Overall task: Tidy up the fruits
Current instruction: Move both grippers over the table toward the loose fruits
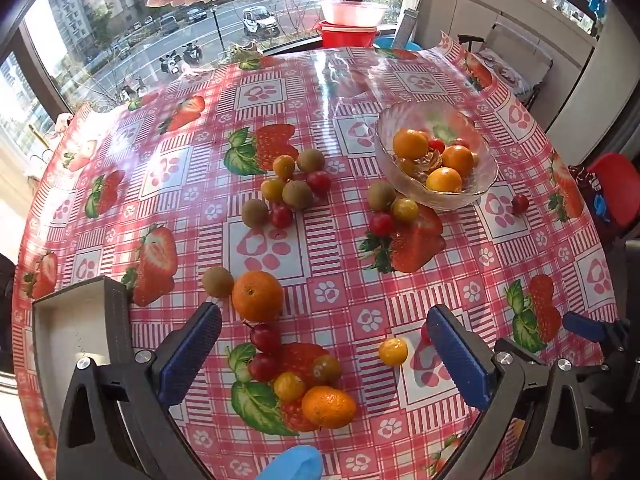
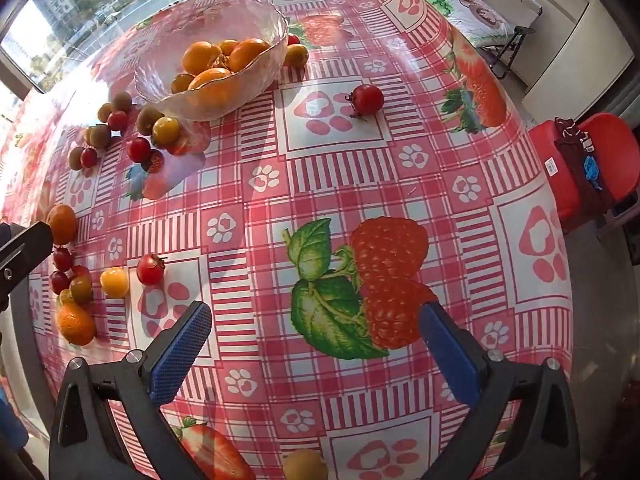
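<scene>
**Operator:** Where do the fruits lie relative to your jaws?

**Guide:** Your left gripper (image 1: 324,354) has its jaws wide apart and holds nothing. Between and just beyond its blue pads (image 1: 192,354) lies a cluster: a large mandarin (image 1: 257,295) near the left pad, two dark red cherry tomatoes (image 1: 265,338) below it, then a smaller mandarin (image 1: 329,407) nearest the camera. A yellow tomato (image 1: 393,352) sits alone close to the right pad. Your right gripper (image 2: 316,354) also stands wide and empty; only patterned cloth lies between its jaws. A red tomato (image 2: 150,269) and a yellow one (image 2: 114,282) lie up and to the left of its left pad.

**Operator:** How do the fruits look?

**Guide:** Small and round: orange mandarins, red and yellow cherry tomatoes, brown-green kiwi berries (image 1: 297,194). The glass bowl (image 1: 480,184) on the surface (image 1: 520,264) already holds several mandarins and a few tomatoes.

**Operator:** What does each view add?

**Guide:** The right wrist view shows a lone red tomato (image 2: 367,99) right of the bowl (image 2: 256,88) at close range, and a yellow-brown fruit (image 2: 305,465) at the bottom edge. The left wrist view shows a white tray (image 1: 76,344) at the near left edge and a blue-gloved fingertip (image 1: 294,463).
</scene>
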A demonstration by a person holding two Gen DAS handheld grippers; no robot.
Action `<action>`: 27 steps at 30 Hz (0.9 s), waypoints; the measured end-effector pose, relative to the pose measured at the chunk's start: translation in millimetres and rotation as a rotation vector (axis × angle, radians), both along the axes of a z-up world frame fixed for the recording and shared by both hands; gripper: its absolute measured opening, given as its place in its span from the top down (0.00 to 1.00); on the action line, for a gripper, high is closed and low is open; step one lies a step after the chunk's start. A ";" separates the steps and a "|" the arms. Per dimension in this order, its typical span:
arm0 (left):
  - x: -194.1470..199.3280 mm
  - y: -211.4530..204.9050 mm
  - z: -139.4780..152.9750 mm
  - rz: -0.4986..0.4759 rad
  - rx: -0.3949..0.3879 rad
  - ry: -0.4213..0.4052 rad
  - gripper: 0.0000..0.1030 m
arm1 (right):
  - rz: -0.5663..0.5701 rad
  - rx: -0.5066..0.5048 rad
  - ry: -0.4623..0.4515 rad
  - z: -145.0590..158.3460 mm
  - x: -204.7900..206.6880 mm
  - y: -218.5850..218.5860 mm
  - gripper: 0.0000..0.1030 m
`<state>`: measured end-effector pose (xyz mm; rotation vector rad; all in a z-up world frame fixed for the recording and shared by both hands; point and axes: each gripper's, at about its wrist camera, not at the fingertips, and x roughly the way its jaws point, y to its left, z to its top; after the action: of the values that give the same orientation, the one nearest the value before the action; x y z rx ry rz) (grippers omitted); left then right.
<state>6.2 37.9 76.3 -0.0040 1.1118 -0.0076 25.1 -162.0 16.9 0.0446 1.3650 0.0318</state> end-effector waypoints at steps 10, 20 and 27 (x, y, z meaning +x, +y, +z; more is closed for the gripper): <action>-53.0 42.6 36.2 0.010 0.002 0.177 0.00 | 0.068 0.192 0.059 46.1 -55.8 32.7 0.00; -84.3 85.2 26.5 -0.016 -0.130 0.256 0.00 | 0.077 0.089 0.134 70.4 -99.5 63.1 0.00; -91.3 90.9 17.3 -0.092 -0.031 0.290 0.00 | -0.010 -0.002 0.156 69.7 -124.5 67.7 0.00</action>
<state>-85.1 128.8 93.7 0.0187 1.4008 -0.1099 -99.4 -94.3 86.6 0.0528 1.5207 0.0192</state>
